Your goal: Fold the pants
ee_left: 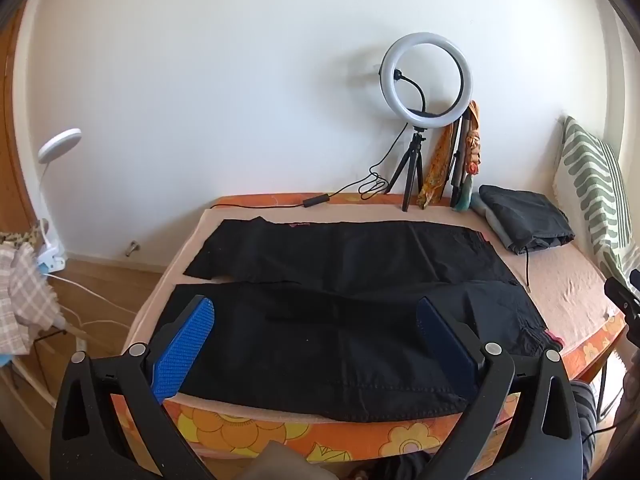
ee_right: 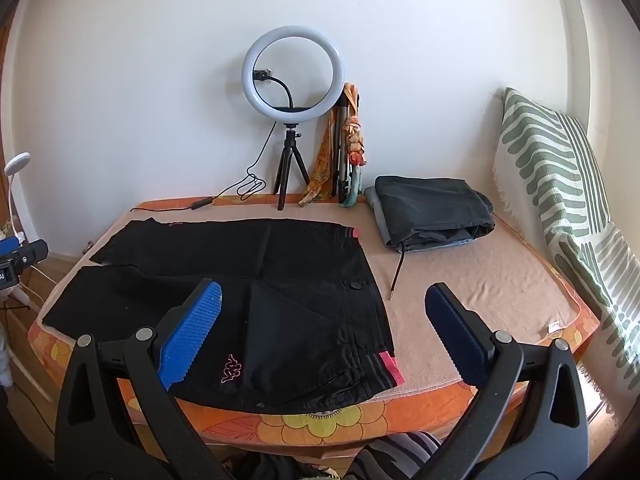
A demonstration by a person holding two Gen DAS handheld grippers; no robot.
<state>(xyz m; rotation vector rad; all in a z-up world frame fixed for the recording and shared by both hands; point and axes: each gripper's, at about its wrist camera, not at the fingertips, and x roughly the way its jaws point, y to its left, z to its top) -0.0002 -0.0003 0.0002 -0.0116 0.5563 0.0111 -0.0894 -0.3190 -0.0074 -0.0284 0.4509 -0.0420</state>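
Black pants (ee_left: 340,304) lie spread flat on the bed, legs pointing left, waistband with a pink edge at the right. They also show in the right wrist view (ee_right: 260,292), with a small logo near the front edge. My left gripper (ee_left: 316,320) is open and empty, held above the near leg. My right gripper (ee_right: 324,308) is open and empty, held above the waistband end near the bed's front edge. The left gripper's body shows at the left edge of the right wrist view (ee_right: 20,264).
The bed (ee_right: 480,292) has a beige cover and an orange flowered side. A folded dark garment pile (ee_right: 432,210) with a loose cord lies at the back right. A ring light on a tripod (ee_right: 294,80) stands at the back wall. A striped pillow (ee_right: 568,184) leans at the right.
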